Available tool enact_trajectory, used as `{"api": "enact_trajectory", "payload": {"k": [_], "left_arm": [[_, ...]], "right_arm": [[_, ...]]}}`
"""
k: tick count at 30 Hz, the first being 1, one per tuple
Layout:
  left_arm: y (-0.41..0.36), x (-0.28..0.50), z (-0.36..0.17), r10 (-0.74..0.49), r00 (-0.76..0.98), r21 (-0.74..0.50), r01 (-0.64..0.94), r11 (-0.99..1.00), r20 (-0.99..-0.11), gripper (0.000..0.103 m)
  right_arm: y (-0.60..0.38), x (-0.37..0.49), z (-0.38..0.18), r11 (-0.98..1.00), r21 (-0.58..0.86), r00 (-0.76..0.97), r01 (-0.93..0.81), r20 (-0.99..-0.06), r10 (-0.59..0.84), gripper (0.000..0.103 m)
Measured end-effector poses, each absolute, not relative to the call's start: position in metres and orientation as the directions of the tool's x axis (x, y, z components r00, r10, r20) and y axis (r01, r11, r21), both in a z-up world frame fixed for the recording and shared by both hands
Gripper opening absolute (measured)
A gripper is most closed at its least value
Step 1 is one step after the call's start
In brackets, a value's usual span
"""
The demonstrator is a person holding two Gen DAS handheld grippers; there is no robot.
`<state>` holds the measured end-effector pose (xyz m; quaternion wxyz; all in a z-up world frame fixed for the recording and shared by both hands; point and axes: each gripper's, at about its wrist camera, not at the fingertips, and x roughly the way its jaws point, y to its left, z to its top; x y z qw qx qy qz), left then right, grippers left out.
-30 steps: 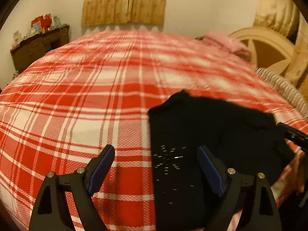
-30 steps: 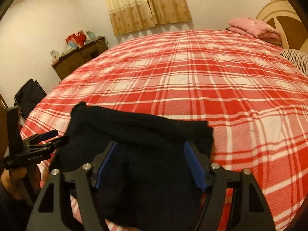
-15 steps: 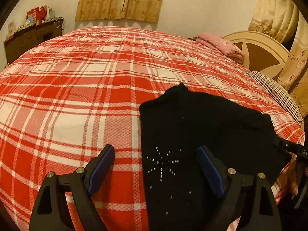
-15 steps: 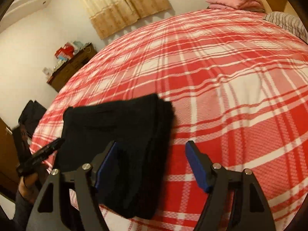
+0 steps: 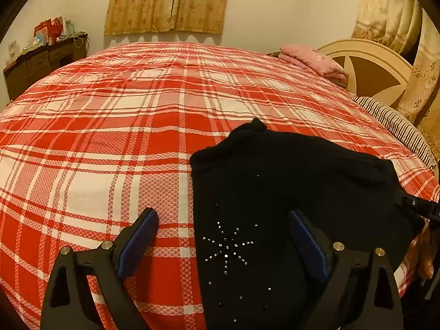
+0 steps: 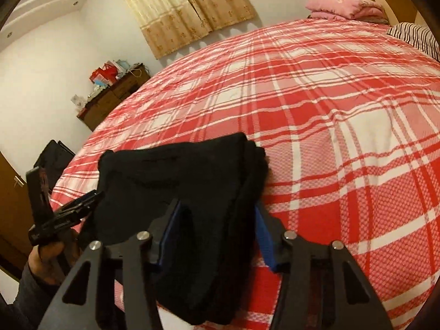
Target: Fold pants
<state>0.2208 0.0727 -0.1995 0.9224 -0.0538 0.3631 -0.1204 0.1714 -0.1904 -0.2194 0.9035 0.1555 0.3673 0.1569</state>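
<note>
The black pants (image 5: 277, 192) lie folded in a thick stack at the near edge of the bed, with a star of small studs on top. They also show in the right wrist view (image 6: 192, 192). My left gripper (image 5: 222, 236) is open and empty, hovering over the stack's left edge. My right gripper (image 6: 217, 225) has its jaws narrowed around the folded right edge of the stack, blue pads (image 6: 264, 236) against the cloth. The left gripper also shows in the right wrist view (image 6: 68, 214).
The bed has a red and white plaid cover (image 5: 137, 110). A pink folded blanket (image 5: 313, 60) and a striped pillow (image 5: 398, 126) lie by the headboard (image 5: 371, 68). A wooden dresser (image 5: 41, 63) stands at the far left wall.
My right gripper swung right, then came back and closed in on the stack's folded right edge. My left gripper stayed open and barely moved.
</note>
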Motion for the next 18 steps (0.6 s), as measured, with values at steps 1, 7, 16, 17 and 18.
{"api": "enact_trajectory", "payload": {"k": [1, 7, 16, 17, 18], "left_arm": [[0.0729, 0.2205, -0.2, -0.263, 0.711, -0.187, 0.186, 0.965, -0.651, 0.096], [0.0694, 0.2204, -0.2003, -0.254, 0.721, -0.177, 0.182, 0.967, -0.644, 0.097], [0.0703, 0.2208, -0.2005, -0.259, 0.728, -0.184, 0.184, 0.966, -0.635, 0.097], [0.0707, 0.2202, -0.2008, -0.26, 0.731, -0.184, 0.185, 0.965, -0.631, 0.097], [0.07, 0.2197, -0.2009, -0.261, 0.733, -0.184, 0.187, 0.965, -0.628, 0.097]], "right_arm": [[-0.1912, 0.1718, -0.2194, 0.9, 0.404, 0.681, -0.167, -0.612, 0.401, 0.054], [-0.196, 0.1756, -0.2243, 0.892, 0.426, 0.677, -0.153, -0.613, 0.408, 0.054], [-0.1933, 0.1746, -0.2267, 0.899, 0.404, 0.69, -0.167, -0.604, 0.4, 0.055], [-0.1924, 0.1746, -0.2266, 0.902, 0.399, 0.691, -0.167, -0.605, 0.395, 0.055], [-0.1912, 0.1747, -0.2261, 0.905, 0.392, 0.69, -0.165, -0.61, 0.39, 0.055]]}}
